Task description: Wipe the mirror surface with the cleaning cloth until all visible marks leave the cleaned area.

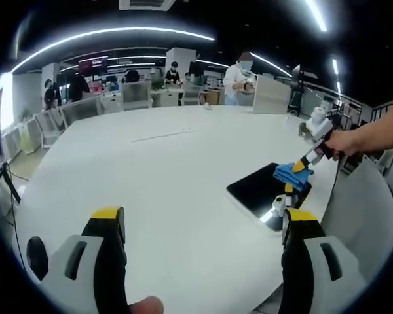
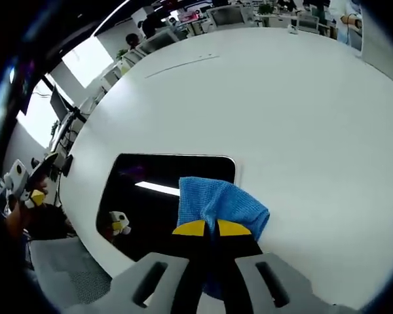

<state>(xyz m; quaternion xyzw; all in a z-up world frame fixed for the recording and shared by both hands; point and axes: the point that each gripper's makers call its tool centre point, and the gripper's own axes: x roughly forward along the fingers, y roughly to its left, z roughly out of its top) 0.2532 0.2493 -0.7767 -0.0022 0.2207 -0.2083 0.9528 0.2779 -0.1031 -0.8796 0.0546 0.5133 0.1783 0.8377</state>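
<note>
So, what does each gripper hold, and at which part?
The right gripper is shut on the blue cloth, pinching its near edge. The left gripper is open and holds nothing.

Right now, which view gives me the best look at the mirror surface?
The right gripper view: the mirror lies close below, showing most of its dark face, with the blue cloth held by the right gripper covering one edge. In the left gripper view the mirror is small, seen obliquely near the table's edge.

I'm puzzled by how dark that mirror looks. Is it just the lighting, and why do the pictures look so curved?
Right gripper view: the mirror reflects the dark ceiling and one bright light strip; the blue cloth is sharp. Left gripper view: the fisheye lens bends the white table; the mirror's near corner glares.
</note>
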